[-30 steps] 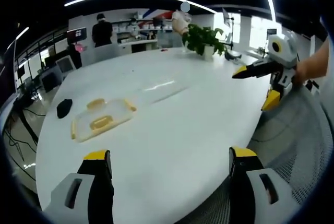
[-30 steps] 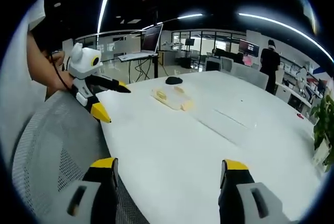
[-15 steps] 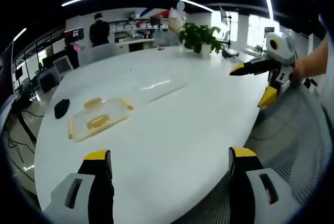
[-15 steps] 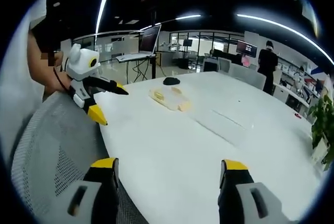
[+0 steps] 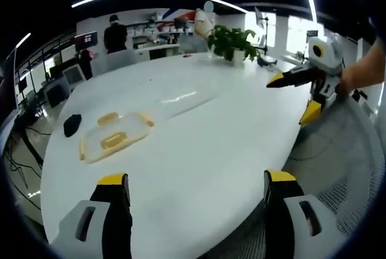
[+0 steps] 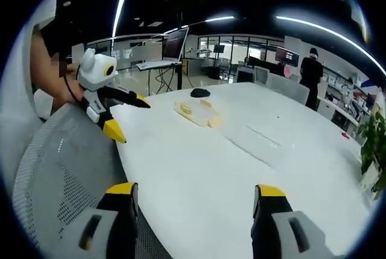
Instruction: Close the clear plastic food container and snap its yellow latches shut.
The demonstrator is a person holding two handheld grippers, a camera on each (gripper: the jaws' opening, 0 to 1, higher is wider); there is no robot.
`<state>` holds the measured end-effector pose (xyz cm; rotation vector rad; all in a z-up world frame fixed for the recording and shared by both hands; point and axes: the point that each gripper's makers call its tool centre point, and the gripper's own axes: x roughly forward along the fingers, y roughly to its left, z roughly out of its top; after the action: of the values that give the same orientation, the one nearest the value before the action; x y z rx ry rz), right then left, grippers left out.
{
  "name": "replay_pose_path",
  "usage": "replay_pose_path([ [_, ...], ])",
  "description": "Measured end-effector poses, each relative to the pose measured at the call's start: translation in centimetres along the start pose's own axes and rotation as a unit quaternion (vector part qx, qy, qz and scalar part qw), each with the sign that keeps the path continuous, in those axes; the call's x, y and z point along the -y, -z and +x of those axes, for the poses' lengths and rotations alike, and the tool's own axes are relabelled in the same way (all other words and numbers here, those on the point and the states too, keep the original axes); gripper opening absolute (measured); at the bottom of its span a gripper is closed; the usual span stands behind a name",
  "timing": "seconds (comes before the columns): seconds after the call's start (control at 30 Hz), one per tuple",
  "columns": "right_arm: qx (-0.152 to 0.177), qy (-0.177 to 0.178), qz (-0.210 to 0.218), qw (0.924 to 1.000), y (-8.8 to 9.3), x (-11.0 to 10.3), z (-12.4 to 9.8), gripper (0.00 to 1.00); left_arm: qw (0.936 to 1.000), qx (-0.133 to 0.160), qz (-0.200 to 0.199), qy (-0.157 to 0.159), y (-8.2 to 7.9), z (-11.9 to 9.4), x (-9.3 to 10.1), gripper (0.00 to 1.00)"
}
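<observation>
Your left hand-held gripper (image 5: pixel 190 189) and right hand-held gripper (image 6: pixel 193 201) both hover with jaws spread wide and empty over the near edge of the white worktop (image 5: pixel 211 132). The clear food container (image 5: pixel 114 138) lies well away, toward the far left side, near a small black object (image 5: pixel 72 124). Its flat look suggests the lid may already sit on it. A hurried push on the yellow latches (image 5: pixel 109 118) could slide it across that smooth surface.

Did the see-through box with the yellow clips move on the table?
No. In the left gripper view the box lies at the same gap from the black thing beside it as before; any small shift is the camera's.
</observation>
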<state>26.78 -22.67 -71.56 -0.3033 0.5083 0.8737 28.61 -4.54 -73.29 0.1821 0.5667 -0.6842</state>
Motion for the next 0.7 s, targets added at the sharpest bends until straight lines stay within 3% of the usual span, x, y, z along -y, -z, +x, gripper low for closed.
replay_pose_path([
  [0.37,-0.024,0.017,-0.008,0.9995,0.82,0.42,0.24,0.77,0.9995,0.006,0.026,0.016,-0.27,-0.06,0.75,0.89],
  [0.7,-0.027,0.018,-0.013,0.9994,0.87,0.35,0.1,0.78,0.9998,0.016,0.008,0.001,-0.6,-0.34,0.0,0.89],
])
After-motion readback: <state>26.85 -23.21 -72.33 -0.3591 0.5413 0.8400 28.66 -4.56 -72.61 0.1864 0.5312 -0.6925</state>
